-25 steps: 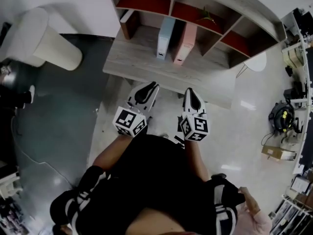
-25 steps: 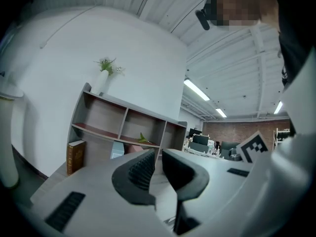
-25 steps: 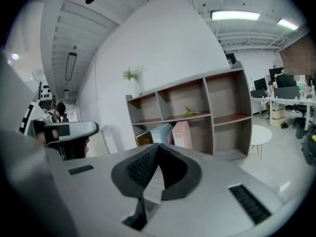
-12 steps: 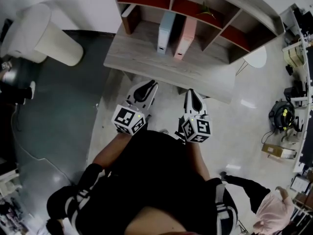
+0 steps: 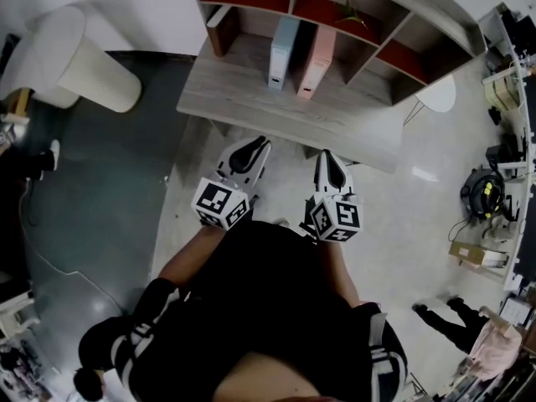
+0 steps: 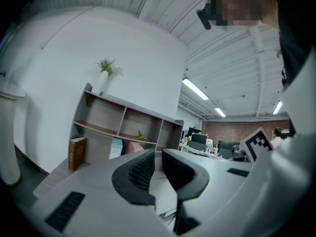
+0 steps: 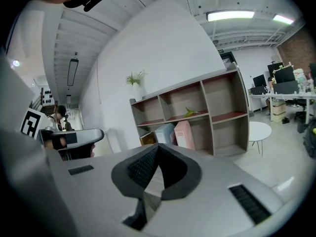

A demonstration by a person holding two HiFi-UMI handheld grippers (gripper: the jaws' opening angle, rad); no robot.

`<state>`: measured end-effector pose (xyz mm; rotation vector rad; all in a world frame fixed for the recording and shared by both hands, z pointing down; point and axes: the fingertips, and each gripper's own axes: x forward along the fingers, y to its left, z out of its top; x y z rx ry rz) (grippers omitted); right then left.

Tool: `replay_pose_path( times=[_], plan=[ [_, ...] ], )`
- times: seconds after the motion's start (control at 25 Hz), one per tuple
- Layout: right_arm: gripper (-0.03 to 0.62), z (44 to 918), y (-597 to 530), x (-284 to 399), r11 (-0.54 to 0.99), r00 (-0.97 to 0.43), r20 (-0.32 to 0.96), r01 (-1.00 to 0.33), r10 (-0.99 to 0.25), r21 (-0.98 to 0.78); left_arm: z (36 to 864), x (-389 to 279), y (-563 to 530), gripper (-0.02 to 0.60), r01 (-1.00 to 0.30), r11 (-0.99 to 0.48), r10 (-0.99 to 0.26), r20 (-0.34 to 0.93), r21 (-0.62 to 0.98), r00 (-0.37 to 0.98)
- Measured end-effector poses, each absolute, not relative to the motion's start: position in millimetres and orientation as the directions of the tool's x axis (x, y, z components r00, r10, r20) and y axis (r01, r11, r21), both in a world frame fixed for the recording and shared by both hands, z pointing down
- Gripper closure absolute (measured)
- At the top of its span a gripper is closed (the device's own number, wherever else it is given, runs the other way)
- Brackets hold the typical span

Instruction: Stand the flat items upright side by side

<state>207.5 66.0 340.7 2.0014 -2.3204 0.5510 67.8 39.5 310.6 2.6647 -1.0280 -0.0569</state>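
Note:
A light blue binder (image 5: 282, 55) and a pink binder (image 5: 315, 65) stand upright side by side on the wooden shelf unit (image 5: 276, 111). A brown book (image 5: 220, 30) stands further left. Both grippers hang in front of the shelf's near edge, apart from the items. My left gripper (image 5: 254, 146) holds nothing and only a thin slit shows between its jaws (image 6: 158, 152). My right gripper (image 5: 325, 157) is shut and empty (image 7: 158, 146). In the gripper views I also see the blue binder (image 7: 164, 132), the pink binder (image 7: 182, 134) and the brown book (image 6: 77, 153).
A white cylindrical bin (image 5: 84, 65) lies at the left on dark floor. A small round white table (image 5: 437, 100) stands right of the shelf. Cables and boxes (image 5: 481, 199) line the right wall. A person (image 5: 469, 333) is at the lower right.
Both grippers stay almost where they were in front of the shelf. The person at the lower right has moved further right.

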Motion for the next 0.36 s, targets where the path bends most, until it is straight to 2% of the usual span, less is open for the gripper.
replay_pose_path(
  times=[0.36],
  plan=[
    [0.569,341.6,68.6,207.3,0.105,-0.165,0.242,-0.964,-0.956,-0.243,311.6,69.9,41.1,0.52,-0.646,-0.713,-0.658,0.06,0.273,0.751]
  ],
)
